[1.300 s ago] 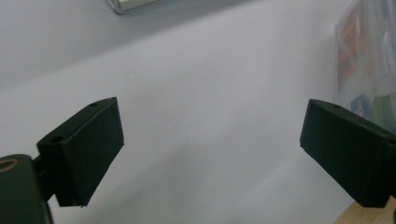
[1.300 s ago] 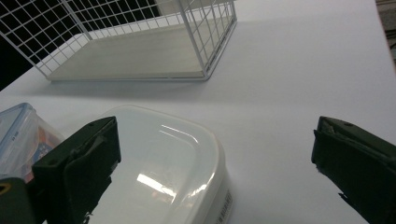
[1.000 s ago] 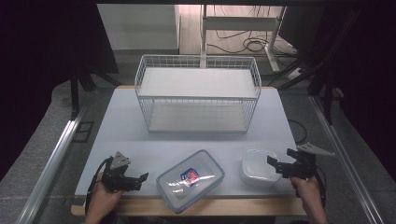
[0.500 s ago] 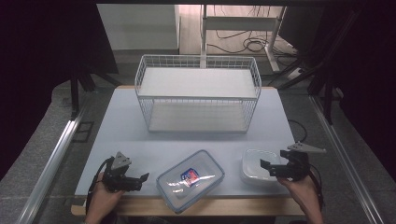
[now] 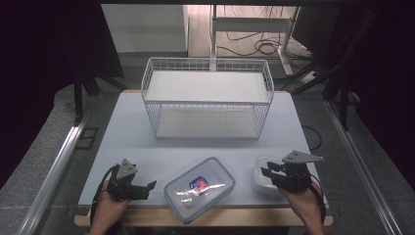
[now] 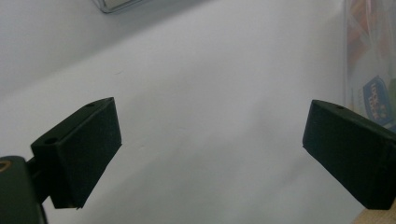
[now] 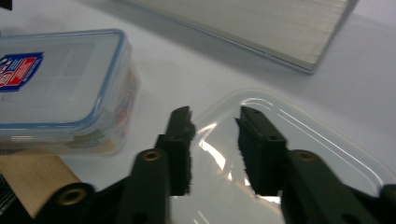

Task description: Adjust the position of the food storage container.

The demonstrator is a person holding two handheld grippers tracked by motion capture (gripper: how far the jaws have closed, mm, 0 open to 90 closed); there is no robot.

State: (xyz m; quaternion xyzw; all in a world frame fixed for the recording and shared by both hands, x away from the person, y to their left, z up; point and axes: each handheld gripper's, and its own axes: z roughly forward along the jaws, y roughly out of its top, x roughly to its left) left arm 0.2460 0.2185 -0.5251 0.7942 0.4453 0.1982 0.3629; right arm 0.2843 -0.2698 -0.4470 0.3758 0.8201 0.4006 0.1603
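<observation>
The right claw (image 7: 214,122) has just been closing; its jaws now stand a narrow gap apart above the small clear plastic container (image 7: 299,154), with nothing visibly pinched between them. That container lies on the white bench (image 5: 127,132) directly beneath the right claw. To that claw's left sits the larger clear plastic box with a blue-rimmed lid (image 7: 60,88). Beyond both stands the white wire basket (image 5: 208,100). The left claw (image 6: 210,149) gapes wide, empty, beside the lidded box.

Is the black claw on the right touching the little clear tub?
Cannot tell. In the right gripper view the right gripper hangs over the clear tub with jaws slightly parted, but neither contact nor gap shows plainly.
</observation>
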